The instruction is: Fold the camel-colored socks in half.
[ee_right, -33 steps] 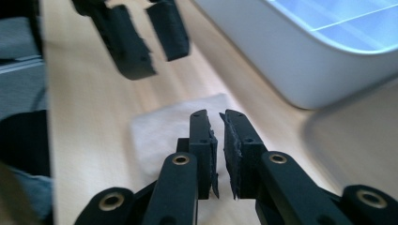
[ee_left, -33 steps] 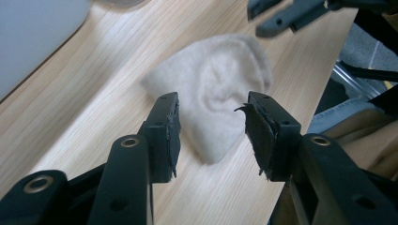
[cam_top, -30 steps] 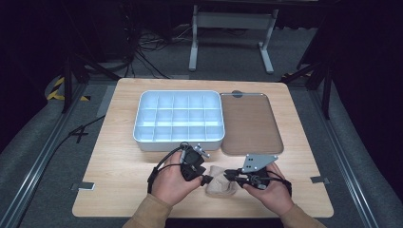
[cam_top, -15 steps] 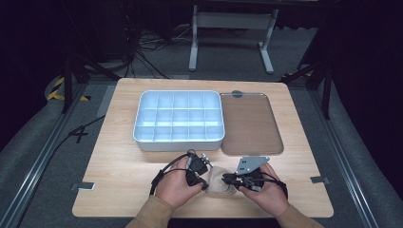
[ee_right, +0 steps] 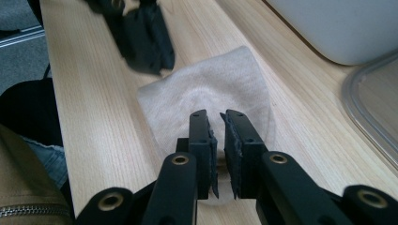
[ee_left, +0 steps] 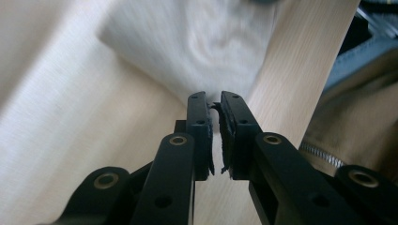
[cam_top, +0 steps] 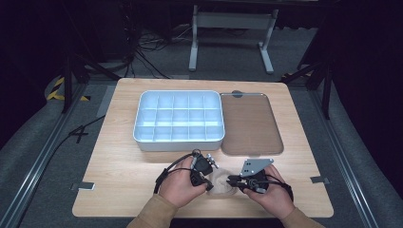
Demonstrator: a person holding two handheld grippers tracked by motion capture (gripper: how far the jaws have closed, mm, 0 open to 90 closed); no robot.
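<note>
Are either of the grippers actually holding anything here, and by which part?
Both hold the beige cloth lying on the table. The left gripper, whose jaws have just closed, pinches one edge; the right gripper pinches the opposite edge.

The cloth [ee_left: 206, 42] was blurred in the left gripper view and cut off by the top edge. In the high view its middle [cam_top: 222, 183] was partly hidden between the hands. Whether the right gripper [ee_right: 217, 123] pinched fabric could not be told.

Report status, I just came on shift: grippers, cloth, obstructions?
Left gripper just closed on cloth edge. Right gripper pinching opposite edge. Divided tray well behind.
</note>
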